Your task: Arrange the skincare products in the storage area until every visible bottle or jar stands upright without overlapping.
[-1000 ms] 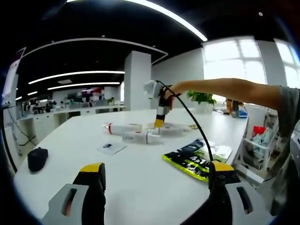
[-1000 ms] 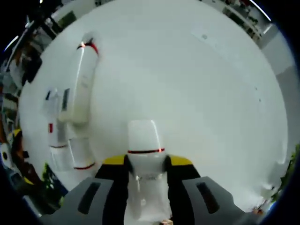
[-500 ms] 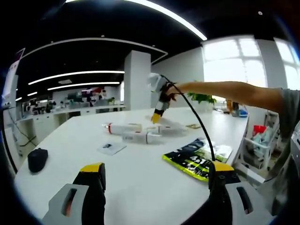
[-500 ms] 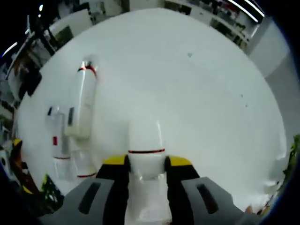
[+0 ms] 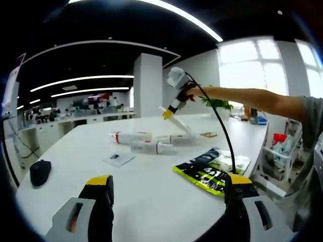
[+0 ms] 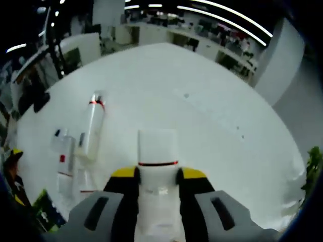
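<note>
- White tube (image 6: 157, 166) with a thin red band is pinched between the right tongs (image 6: 157, 174), jaws closed on its body just below the band. I'd guess the grip sits there so the capped end stays free to set down.
- In the left gripper view that same tube (image 5: 177, 126) is tilted: lower end touching or just above the white surface (image 5: 151, 191), upper end held up by the right tongs (image 5: 169, 113). Long axis is diagonal, partway between lying and upright, so it looks mid-way through being stood up.
- Left tongs (image 5: 166, 194) hang wide open over the near edge, holding nothing, probably just waiting.
- Two more white tubes (image 5: 132, 136) (image 5: 151, 147) lie flat just beside each other, long axes roughly across the view, not yet upright.
- Green-black pouch (image 5: 204, 171) lies flat nearby, plus a black mouse (image 5: 40, 171) well apart.
</note>
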Motion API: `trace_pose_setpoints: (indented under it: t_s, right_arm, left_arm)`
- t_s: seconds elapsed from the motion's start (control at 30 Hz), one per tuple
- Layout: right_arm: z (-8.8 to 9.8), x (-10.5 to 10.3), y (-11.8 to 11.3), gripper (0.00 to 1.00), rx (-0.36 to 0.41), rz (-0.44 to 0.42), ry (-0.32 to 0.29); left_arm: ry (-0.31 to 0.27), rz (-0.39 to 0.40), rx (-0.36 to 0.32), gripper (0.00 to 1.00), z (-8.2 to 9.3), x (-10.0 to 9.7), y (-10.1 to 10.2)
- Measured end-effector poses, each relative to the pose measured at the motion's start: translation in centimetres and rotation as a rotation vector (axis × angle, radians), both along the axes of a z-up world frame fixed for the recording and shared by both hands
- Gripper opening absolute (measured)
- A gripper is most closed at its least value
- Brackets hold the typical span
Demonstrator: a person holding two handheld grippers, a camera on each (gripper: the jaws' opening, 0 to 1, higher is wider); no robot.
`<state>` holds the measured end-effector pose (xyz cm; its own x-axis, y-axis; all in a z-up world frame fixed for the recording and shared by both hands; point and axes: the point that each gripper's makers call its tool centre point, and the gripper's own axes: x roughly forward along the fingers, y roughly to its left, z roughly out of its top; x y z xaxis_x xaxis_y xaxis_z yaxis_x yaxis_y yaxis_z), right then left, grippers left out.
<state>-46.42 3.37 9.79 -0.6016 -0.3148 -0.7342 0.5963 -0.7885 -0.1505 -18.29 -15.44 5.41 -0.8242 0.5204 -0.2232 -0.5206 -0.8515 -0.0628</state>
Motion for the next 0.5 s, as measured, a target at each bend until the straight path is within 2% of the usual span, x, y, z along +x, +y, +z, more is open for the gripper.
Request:
trace_pose_setpoints:
  t_s: [0.17, 0.23, 0.37, 0.5]
  right_arm:
    - [2.0, 0.4, -0.3, 0.28, -0.121, 0.016, 0.089]
    - [2.3, 1.0, -0.2, 0.28, -0.137, 0.024, 0.119]
    - [4.1, 1.8, 0.2, 0.28, -0.190, 0.037, 0.224]
    - [5.8, 2.9, 0.5, 0.28, -0.276, 0.049, 0.279]
  left_arm:
    - [-0.008, -0.008, -0.002, 0.94, 0.1, -0.1, 0.5]
    - [-0.011, -0.002, 0.003, 0.94, 0.4, -0.1, 0.6]
    - [0.013, -0.029, -0.008, 0.94, 1.6, 0.5, 1.4]
    - [0.054, -0.038, -0.009, 0.95, 3.2, 0.3, 2.1]
